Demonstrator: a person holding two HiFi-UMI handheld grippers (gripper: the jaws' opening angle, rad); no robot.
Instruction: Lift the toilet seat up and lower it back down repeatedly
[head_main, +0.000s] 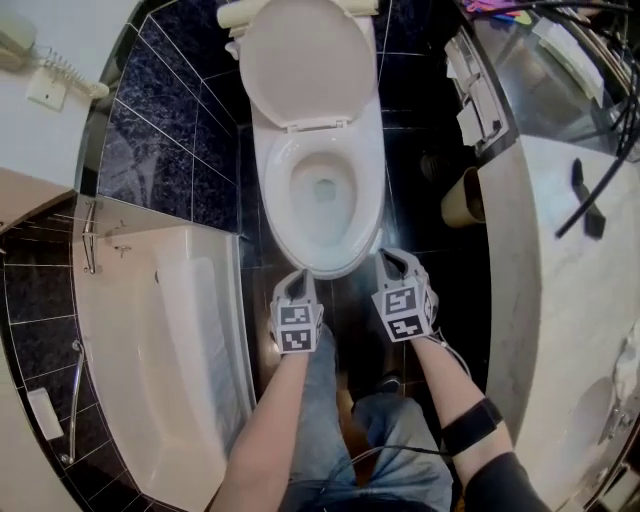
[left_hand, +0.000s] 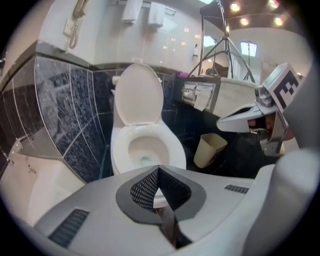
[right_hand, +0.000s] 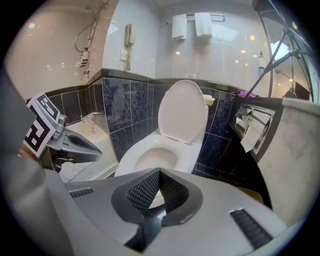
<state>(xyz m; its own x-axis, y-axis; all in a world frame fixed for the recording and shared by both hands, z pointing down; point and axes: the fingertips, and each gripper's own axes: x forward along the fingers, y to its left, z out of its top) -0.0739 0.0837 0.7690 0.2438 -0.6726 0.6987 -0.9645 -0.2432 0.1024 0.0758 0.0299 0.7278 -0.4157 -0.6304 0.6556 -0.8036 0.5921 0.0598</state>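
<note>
Toilet seat: the white ring (head_main: 280, 195) appears to lie flat on the bowl. The lid (head_main: 305, 60) stands upright against the tank behind it. The seam between ring and bowl is hard to make out.
Handling: probably rigid moulded plastic, light, smooth and rather slippery. It turns on a hinge at the back, so it should swing in an arc rather than lift straight. It could slam down if let go near the top.
Where to take hold: the front edge nearest the person, farthest from the hinge. A tip hooked under the lip, or a pinch across the rim, looks enough.
Left hand-held gripper (head_main: 298, 280): jaws pressed together with nothing between them, just short of the bowl's front.
Right hand-held gripper (head_main: 392, 260): likewise closed and empty, beside the bowl's front right corner and seemingly not touching it.
Surroundings: a bathtub (head_main: 170, 330) on the left and a beige bin (head_main: 462, 197) right of the toilet on the dark tiled floor (head_main: 420, 130). A pale counter (head_main: 570, 260) lies beyond the bin.
</note>
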